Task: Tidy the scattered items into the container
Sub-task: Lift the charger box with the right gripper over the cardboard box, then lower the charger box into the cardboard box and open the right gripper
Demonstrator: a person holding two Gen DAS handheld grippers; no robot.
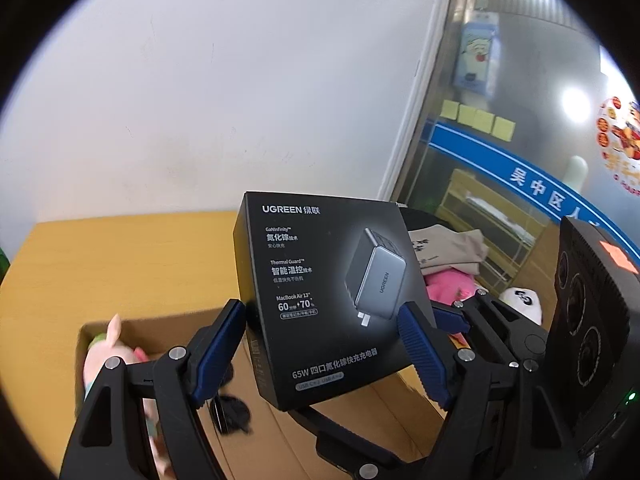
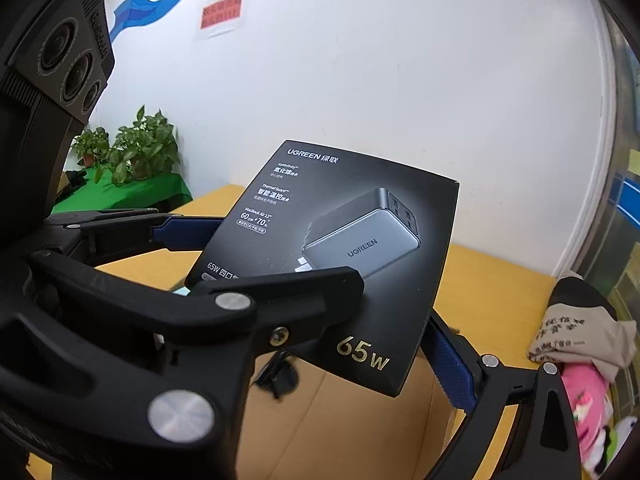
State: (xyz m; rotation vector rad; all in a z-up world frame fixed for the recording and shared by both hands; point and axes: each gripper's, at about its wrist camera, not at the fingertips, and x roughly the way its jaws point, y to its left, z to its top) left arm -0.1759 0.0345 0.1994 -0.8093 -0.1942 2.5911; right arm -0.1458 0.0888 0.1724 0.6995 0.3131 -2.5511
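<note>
1. Left wrist view: left tongs [image 1: 322,344] are clamping the black charger box [image 1: 320,292] on both sides, holding it tilted above the open cardboard box [image 1: 360,412]; a pink plush toy [image 1: 108,356] is lying inside.
2. Right wrist view: right tongs [image 2: 394,326] are also gripping the charger box [image 2: 360,240] over the yellow bench [image 2: 488,292]; socks [image 2: 580,332] are sitting at the bench's right edge.

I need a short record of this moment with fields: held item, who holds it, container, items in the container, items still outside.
held item: UGREEN charger box, black, above the container
holder: left gripper, shut on its sides; right gripper also around it, contact unclear
container: cardboard box, open
inside: pink plush toy, dark round object
outside: socks, pink toy
</note>
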